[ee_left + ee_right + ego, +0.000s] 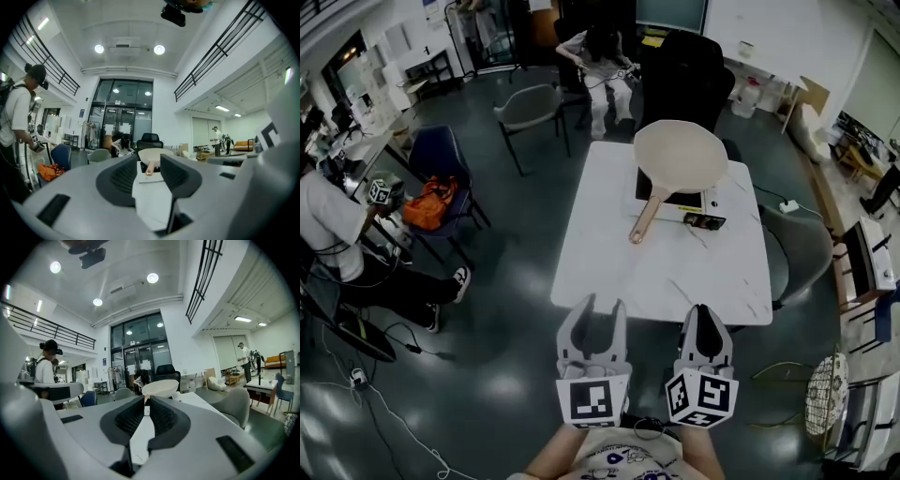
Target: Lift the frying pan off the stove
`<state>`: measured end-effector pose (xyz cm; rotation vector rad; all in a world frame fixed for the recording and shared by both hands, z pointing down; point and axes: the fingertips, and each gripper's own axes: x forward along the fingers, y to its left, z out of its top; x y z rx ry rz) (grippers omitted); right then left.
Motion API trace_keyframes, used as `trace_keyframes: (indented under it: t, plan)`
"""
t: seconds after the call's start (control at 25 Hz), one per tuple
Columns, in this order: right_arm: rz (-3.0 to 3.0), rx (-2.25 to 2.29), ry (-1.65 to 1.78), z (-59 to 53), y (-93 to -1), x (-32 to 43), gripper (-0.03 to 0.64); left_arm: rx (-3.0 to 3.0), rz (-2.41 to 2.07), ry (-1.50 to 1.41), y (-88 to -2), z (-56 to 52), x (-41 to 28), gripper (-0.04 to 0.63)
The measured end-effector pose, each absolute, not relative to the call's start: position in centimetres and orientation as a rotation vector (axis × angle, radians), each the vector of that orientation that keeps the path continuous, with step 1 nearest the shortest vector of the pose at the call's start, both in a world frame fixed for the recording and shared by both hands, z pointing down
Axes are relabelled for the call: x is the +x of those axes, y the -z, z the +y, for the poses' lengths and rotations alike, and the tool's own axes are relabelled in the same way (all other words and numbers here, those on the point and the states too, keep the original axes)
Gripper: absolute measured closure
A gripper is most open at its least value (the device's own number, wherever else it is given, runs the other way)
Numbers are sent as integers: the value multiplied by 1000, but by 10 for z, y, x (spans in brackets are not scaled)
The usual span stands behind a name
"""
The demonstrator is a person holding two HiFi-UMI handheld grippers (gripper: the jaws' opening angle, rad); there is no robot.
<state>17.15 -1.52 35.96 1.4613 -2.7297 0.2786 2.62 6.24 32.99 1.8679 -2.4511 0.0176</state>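
Room: a high hall with a dark glossy floor (506,309), railed galleries overhead and glass doors at the far end.
Left tool (602,307): nearest the person, short of the counter's near edge, pointing level toward it; its 2 jaws stand a narrow way apart with nothing between them.
Right tool (701,314): just beside the left one, aimed the same way; jaws pressed together, empty.
Counter (675,277): white, marbled, its near half bare.
Small black box (703,221): past the middle of the counter, just in front of the stove.
Stove (686,199): a flat black hob on the counter's far half.
Frying pan (680,155): pale cream, sitting on the stove, well apart from both tools; its handle (645,217) runs toward the near left.
Left side: a blue chair (441,169) holding an orange bag (429,202), beside a seated person (333,239).
Far: a grey chair (530,108), a black office chair (684,75) and 1 more seated person (602,66).
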Motion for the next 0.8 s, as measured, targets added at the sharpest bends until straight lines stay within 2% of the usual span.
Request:
trace_keyframes:
  t: [0.8]
  plan:
    - [-2702, 1551, -324, -125, -354, 107, 571, 1983, -2336, -20, -334, -57, -39, 436]
